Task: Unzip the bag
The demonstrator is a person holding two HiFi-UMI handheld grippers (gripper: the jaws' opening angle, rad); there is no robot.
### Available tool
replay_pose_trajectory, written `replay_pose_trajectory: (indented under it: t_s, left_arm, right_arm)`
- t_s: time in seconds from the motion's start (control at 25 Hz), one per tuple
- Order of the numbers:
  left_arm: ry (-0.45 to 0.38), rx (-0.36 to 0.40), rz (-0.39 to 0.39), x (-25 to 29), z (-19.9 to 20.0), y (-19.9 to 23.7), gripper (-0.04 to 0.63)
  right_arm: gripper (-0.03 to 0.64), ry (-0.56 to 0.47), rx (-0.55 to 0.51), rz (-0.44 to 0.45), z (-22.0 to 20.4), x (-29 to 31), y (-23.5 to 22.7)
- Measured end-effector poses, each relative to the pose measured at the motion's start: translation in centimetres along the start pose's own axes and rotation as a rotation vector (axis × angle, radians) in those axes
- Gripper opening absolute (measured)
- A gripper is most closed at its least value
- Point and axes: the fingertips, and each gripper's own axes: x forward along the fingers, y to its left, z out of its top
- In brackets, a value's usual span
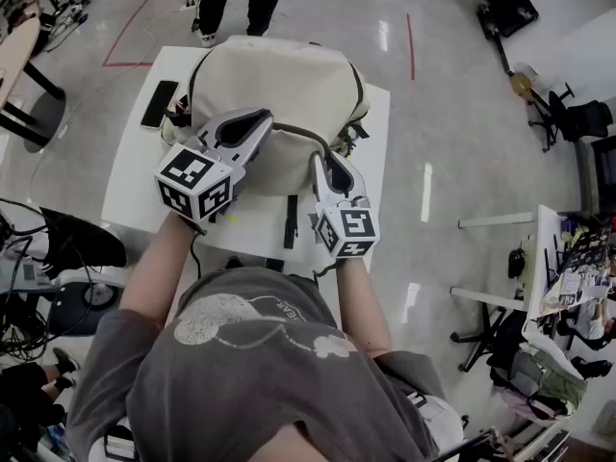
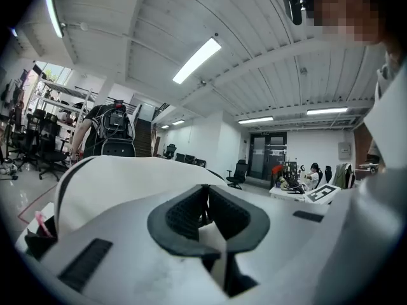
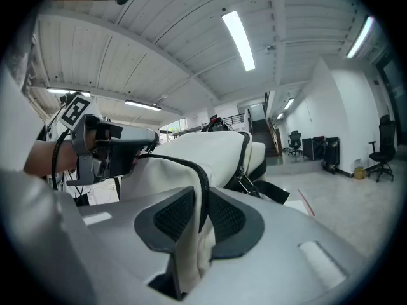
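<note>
The bag (image 1: 279, 85) is laid on the white table (image 1: 130, 195), directly in front of the person. The right gripper (image 3: 201, 199) is clamped on a fold of the cream cloth beside the black zipper (image 3: 184, 165), at the near right corner of the bag. The left gripper (image 2: 206, 196) is closed almost fully on a small dark piece, judged to be the zipper pull (image 2: 205, 210), though little of it is shown

The step in hand is judged to be the drawing of the slider along the track, away from the right gripper. For this to be done well, the cloth should be held taut by the right gripper so that the teeth lie in a straight line. The pull should be drawn along the track, not lifted off it, and the curve of the bag's top followed. A firm pinch is needed, since so small a piece may slip. If cloth is caught, the slider should be eased back, not forced

No brand or label can be read on the bag. Only black-and-white square patterns are carried by the marker cubes (image 1: 195, 186). A pale print with a few letters is seen on the grey shirt (image 1: 250, 354), too small to be read
</note>
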Motion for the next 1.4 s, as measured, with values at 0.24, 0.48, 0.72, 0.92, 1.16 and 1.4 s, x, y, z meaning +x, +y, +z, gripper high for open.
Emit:
replay_pose_trajectory:
  t_s: [0.24,0.48,0.72,0.92,1.16,1.4]
  left_arm:
    - [0.003,-0.025,-0.047,2.3,-0.8,-1.5,0.038]
    - [-0.016,-0.025,-0.073,2.1,-1.2,-2.3,0.038]
    - [-0.037,-0.025,-0.040,0.6,-1.4,-2.1,0.040]
    - [-0.028,-0.032,-0.018,-0.8,-2.3,-2.2,0.040]
    - [0.033,-0.095,-0.006,-2.0,-5.0,-2.3,0.041]
    - [0.061,-0.148,0.015,-2.6,-7.7,-2.1,0.041]
  right_arm:
    - [0.072,-0.001,0.001,0.004,-0.1,0.1,-0.1]
    - [0.073,0.004,-0.009,0.008,-0.2,0.2,-0.1]
    - [0.075,0.010,-0.018,-0.001,-0.2,0.1,0.0]
    - [0.077,0.014,-0.026,-0.014,-0.2,0.1,0.0]
    - [0.077,0.006,-0.020,-0.044,-0.1,0.0,0.2]
    - [0.080,0.003,-0.021,-0.073,0.0,-0.1,0.4]
